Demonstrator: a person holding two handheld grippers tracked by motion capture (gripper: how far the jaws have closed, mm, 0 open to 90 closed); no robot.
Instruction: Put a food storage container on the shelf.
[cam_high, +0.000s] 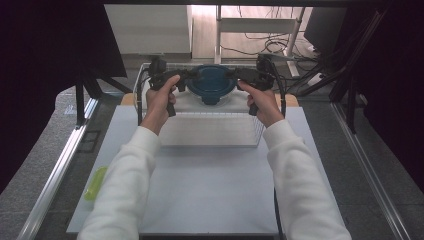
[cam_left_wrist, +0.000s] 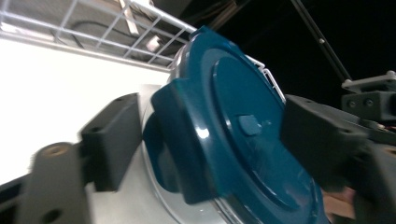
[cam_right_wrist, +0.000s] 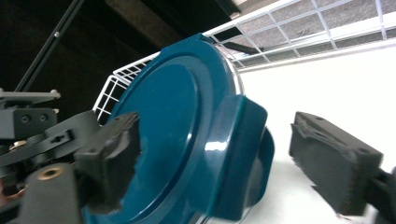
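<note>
High view: both grippers, left and right, jaws spread, flank blue lid tabs

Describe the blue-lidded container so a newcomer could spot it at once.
Start at the white wire basket on the far half of the table. Above its back end, between the left gripper and right gripper, sits a round clear container with a dark teal lid. The lid's side latch tabs, one at each gripper, set it apart: nothing else here is blue.
</note>
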